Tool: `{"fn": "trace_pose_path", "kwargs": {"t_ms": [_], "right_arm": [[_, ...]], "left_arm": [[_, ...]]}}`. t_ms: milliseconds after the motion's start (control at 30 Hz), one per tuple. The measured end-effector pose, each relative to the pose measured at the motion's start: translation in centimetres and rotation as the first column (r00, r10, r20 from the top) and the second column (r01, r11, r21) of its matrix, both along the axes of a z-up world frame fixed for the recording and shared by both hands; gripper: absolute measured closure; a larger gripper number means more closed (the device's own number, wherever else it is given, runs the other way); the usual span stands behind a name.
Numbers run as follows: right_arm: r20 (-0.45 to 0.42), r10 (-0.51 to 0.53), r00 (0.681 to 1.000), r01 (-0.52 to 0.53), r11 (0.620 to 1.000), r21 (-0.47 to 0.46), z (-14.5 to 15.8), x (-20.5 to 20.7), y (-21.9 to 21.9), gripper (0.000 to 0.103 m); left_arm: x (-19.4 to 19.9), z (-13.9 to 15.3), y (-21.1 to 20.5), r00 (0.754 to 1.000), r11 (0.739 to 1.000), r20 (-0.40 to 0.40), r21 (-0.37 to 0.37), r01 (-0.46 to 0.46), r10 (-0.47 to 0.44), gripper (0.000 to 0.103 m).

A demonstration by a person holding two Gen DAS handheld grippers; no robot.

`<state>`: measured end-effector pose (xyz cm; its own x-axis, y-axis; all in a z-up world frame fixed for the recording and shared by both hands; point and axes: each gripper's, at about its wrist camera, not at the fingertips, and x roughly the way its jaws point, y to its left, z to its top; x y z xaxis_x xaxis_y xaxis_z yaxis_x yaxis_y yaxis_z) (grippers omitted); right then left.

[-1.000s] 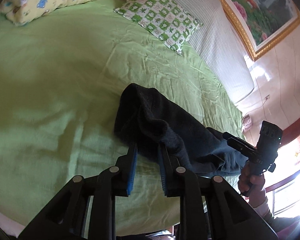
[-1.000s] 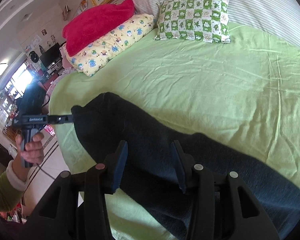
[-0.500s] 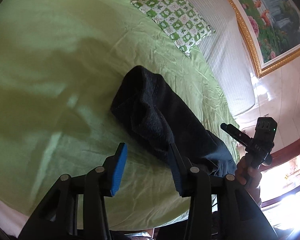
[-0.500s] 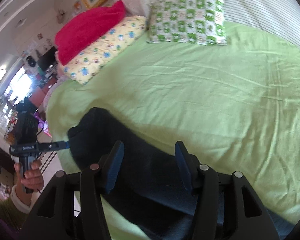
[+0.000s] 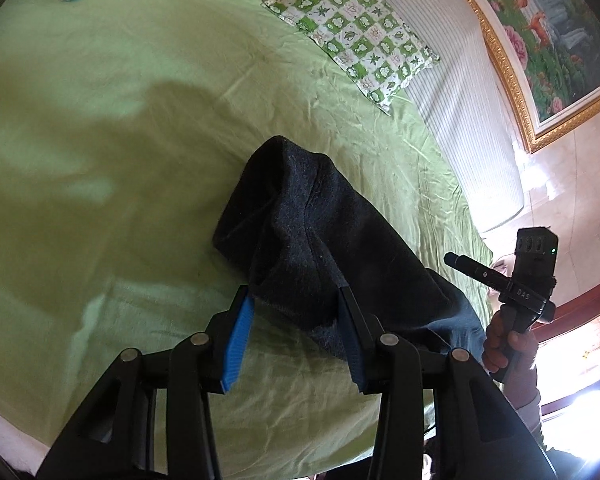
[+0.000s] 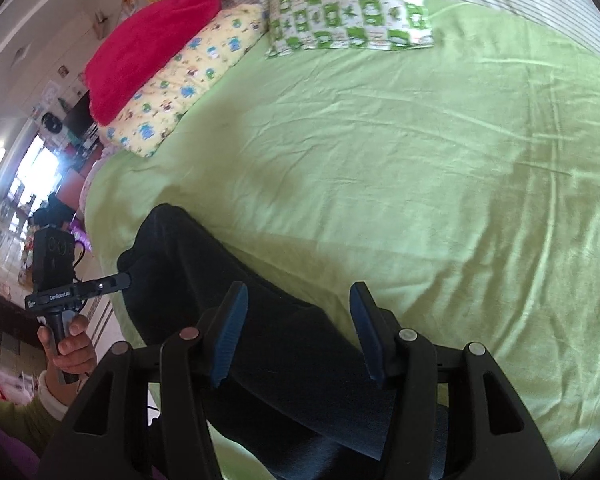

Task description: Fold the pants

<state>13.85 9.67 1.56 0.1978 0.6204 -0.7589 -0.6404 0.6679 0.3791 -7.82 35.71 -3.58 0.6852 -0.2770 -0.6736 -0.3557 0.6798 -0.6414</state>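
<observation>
left gripper point(image 5: 294, 312): jaws have just been opening, from a narrow pinch to a medium gap; now parted, nothing clamped. Pants point(image 5: 320, 240) edge sits between the tips, pads not pressing that I can see.
right gripper point(image 6: 296, 304): jaws also just opened a bit further; medium gap, empty. Hovers over the pants point(image 6: 260, 320), cloth below and ahead of the tips, no contact visible.
change: left gripper let go of the cloth it was nipping a second ago; both views have slid sideways along the bed.
meaning: judgement – one fold is laid down and released, both grippers free to re-grip for the next fold. Pants look like a long doubled strip, so not finished yet.
pants location: on the bed point(image 5: 120, 160), near its front edge, just ahead of both grippers, running from one gripper to the other.
count, near to far: 2 grippers, 2 hands (left hand point(image 6: 70, 348), right hand point(image 5: 508, 344)), 1 pants, 1 bed, 1 green-check pillow point(image 6: 348, 4), 1 yellow pillow point(image 6: 180, 80), 1 red blanket point(image 6: 148, 44), 1 framed painting point(image 5: 540, 40).
beyond the pants: bare sheet, then the pillows by the headboard.
</observation>
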Motion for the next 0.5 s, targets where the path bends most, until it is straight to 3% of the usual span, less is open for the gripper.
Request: {"fn": "trace_pose_path", "kwargs": {"t_ms": [67,167,500], "right_arm": [[0.005,0.036,0.999,-0.036,0.999,-0.012,0.0,-0.1,1.0,0.049],[0.036,0.063,0.997,-0.059,0.993,-0.101,-0.3,0.1,2.5,0.049],[-0.05,0.097,0.994,-0.105,0.977,-0.188,-2.5,2.0,1.7,0.049]], "left_arm": [[0.0,0.0,-0.1,1.0,1.0,-0.003,0.001,-0.011,0.011,0.061],[0.1,-0.1,-0.5,1.0,0.999,-0.014,0.027,-0.027,0.027,0.061],[0.4,-0.6,-0.1,0.997,0.996,-0.047,0.074,-0.058,0.061,0.06]]}}
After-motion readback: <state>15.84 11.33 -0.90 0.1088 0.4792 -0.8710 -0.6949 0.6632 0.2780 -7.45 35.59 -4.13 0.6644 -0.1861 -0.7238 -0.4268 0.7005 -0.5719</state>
